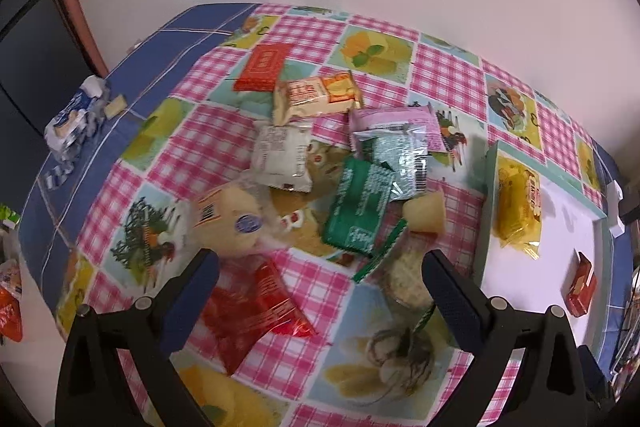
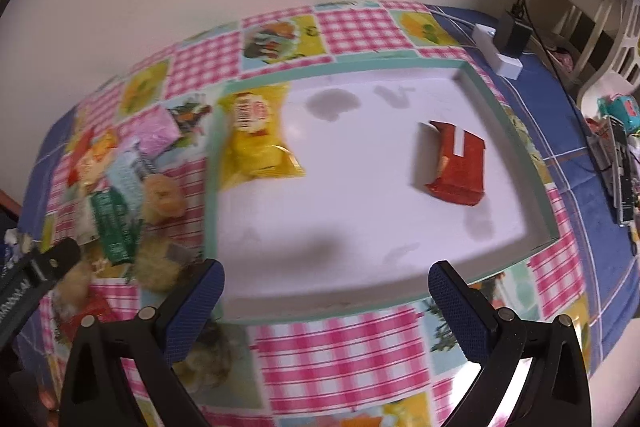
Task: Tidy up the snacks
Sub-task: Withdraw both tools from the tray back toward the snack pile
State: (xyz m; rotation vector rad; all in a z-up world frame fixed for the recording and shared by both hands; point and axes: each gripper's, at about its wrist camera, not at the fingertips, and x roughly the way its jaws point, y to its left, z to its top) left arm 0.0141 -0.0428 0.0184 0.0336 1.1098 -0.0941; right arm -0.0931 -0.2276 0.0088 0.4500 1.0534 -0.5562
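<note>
A heap of snack packets lies on the checked tablecloth: a green packet, a silver one, a white one, a pink one, a beige one and a red one. A clear red packet lies just past my left gripper, which hangs open and empty above the cloth. The white tray holds a yellow packet and a red packet. My right gripper is open over the tray's near edge, nothing between its fingers.
A blue-and-white pack sits on the blue cloth border at far left. A white power strip with a black adapter lies beyond the tray's far right corner. Clutter lines the right table edge. The left gripper's finger shows at left.
</note>
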